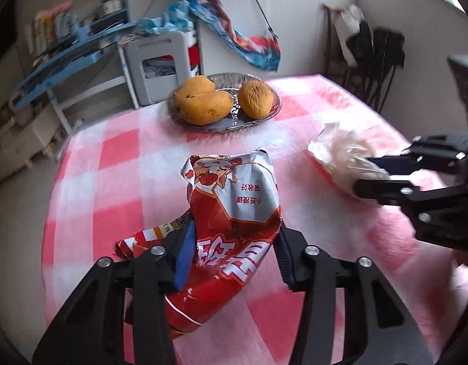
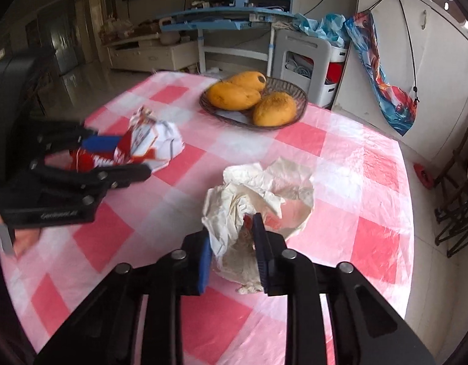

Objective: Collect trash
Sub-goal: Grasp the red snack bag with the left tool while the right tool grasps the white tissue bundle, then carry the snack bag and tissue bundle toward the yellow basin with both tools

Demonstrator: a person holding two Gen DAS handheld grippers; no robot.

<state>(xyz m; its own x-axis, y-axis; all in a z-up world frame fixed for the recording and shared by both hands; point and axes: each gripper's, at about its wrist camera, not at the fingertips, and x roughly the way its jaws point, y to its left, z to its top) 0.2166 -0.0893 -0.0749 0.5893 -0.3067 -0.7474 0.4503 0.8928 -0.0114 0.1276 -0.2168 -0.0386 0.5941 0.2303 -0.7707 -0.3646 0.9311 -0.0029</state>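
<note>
A crumpled red and white snack wrapper (image 1: 234,200) lies on the pink checked tablecloth (image 1: 118,158). My left gripper (image 1: 234,252) is shut on its near end, with a pad pressed against each side. The right wrist view shows the same grip at the left, the left gripper (image 2: 133,155) holding the wrapper (image 2: 161,140). A wad of crumpled white paper and thin plastic (image 2: 255,191) sits further right on the cloth. My right gripper (image 2: 233,231) is shut on its near part. In the left wrist view, the right gripper (image 1: 361,173) pinches the white wad (image 1: 340,155) from the right.
A glass dish (image 1: 273,112) with three mangoes (image 1: 203,106) stands at the far side of the table, also seen as the dish (image 2: 301,97). The table edge curves close on the left and right. Beyond it are a blue desk (image 2: 228,18), a white cart (image 2: 307,57) and folded black chairs (image 2: 456,200).
</note>
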